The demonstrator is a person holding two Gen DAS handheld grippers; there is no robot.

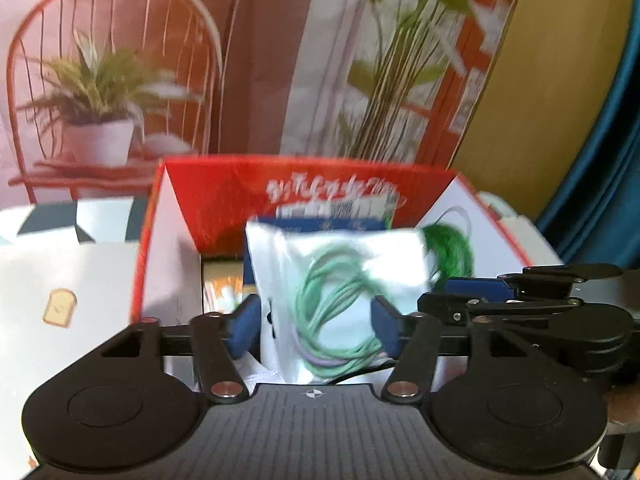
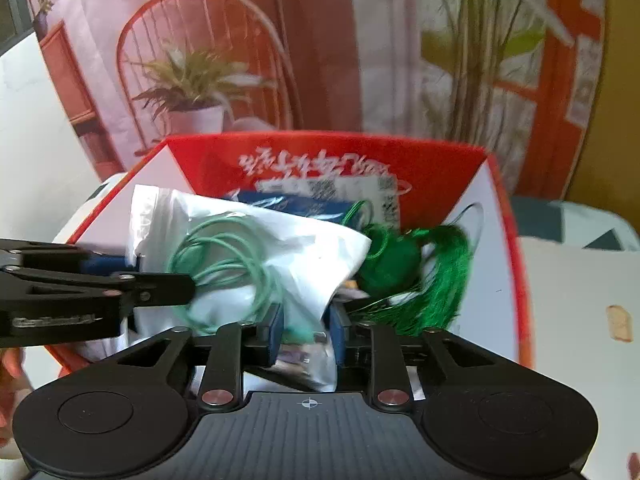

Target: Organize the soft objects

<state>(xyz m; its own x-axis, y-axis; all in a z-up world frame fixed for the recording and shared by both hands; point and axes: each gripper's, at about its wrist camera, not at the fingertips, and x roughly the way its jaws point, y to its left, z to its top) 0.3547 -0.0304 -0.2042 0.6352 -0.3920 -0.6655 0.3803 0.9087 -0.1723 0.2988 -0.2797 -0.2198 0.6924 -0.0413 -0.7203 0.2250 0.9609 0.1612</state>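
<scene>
Left wrist view: the left tool (image 1: 316, 326) stands apart around a white plastic bag (image 1: 344, 280) of coiled green cord, pads not pressing, over the red box (image 1: 224, 196). Right wrist view: the right tool (image 2: 306, 338) is narrowly parted, the bag's near corner between its pads; contact unclear. The bag looks light, limp and slippery; grip bunched film, not cord.

The left gripper (image 1: 318, 320) stands with its blue pads (image 1: 243, 330) spread either side of a white plastic bag (image 1: 340, 276) of coiled green cord (image 1: 332, 320) — seemingly not pressing it, though blur obscures contact. Behind sits a red-and-white box (image 1: 224, 196); the right gripper (image 1: 472, 292) reaches in alongside.
</scene>
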